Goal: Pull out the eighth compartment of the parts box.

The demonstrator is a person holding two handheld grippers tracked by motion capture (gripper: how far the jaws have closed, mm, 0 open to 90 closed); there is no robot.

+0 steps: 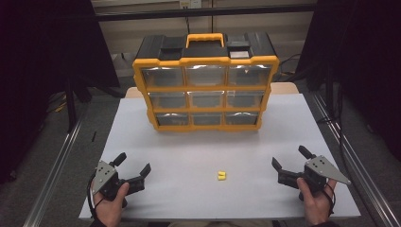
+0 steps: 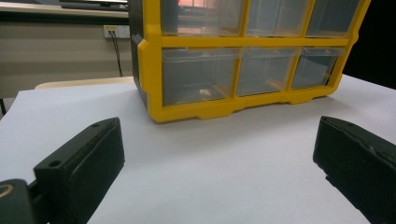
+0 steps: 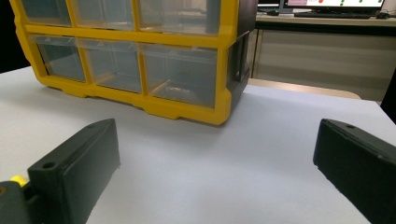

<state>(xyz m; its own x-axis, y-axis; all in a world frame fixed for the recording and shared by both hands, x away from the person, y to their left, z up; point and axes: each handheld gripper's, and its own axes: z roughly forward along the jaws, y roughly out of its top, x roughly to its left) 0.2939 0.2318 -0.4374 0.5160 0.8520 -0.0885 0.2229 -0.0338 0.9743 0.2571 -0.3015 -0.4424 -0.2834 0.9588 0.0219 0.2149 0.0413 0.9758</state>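
A yellow and black organiser cabinet [image 1: 205, 80] with three rows of clear drawers stands at the far middle of the white table [image 1: 208, 151]. A small yellow piece [image 1: 221, 176] lies on the table near the front, right of centre. My left gripper [image 1: 133, 163] rests at the front left, held by a hand, its jaws wide apart with nothing between them. My right gripper [image 1: 291, 157] sits at the front right, open and empty as well. In the left gripper view the cabinet [image 2: 243, 56] is ahead beyond my own gripper [image 2: 219, 154]. The right gripper view shows the cabinet [image 3: 135, 56] ahead-left, past that gripper [image 3: 217, 156].
Dark curtains hang on both sides of the table. Metal rails [image 1: 56, 161] run along the floor beside the table. A desk with monitors [image 3: 327, 14] stands behind the cabinet in the right gripper view. A wall socket with cables [image 2: 114, 32] is at the back.
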